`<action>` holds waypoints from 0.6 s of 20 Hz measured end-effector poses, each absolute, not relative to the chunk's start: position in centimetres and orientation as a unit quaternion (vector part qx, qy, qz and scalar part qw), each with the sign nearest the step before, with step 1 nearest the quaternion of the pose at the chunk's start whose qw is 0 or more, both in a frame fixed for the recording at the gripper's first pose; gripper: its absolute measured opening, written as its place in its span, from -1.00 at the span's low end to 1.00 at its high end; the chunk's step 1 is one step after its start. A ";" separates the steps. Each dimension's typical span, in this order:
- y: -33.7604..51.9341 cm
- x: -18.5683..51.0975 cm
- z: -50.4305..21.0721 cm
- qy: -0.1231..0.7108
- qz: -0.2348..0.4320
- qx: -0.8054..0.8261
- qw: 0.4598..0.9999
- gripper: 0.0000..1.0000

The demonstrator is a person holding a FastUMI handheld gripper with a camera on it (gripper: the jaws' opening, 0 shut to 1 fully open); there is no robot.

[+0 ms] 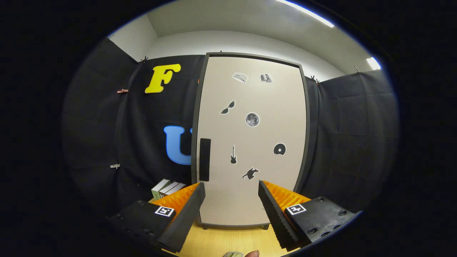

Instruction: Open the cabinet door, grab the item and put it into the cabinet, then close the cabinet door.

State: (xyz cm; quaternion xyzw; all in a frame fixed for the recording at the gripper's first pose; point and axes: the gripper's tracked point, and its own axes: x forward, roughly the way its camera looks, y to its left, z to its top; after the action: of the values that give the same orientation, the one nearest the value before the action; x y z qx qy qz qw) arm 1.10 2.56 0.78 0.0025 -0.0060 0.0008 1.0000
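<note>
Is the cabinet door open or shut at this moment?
Shut: the cabinet door lies flat inside its dark frame, handle untouched. The gripper is open before it.

The gripper (231, 200) has two wedge-shaped fingers (185, 217) whose inner faces are ribbed with fine ridges. Each finger sits on a blocky mount, and each mount carries a small square white tag printed with a black marker pattern (164, 211). The right mount (321, 217) shows several round recessed screw holes along its near edge.
</note>
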 end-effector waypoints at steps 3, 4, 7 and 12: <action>2.9 1.6 1.1 -0.012 0.001 0.015 1.000 0.94; 3.2 1.9 1.2 -0.013 0.003 0.020 1.000 0.94; 4.0 3.4 1.6 -0.015 0.009 0.040 0.999 0.94; 6.0 6.2 1.8 -0.012 0.018 0.045 0.999 0.94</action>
State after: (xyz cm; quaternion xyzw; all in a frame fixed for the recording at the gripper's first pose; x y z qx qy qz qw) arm 6.18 6.04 1.84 0.0451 -0.0117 0.0178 0.9988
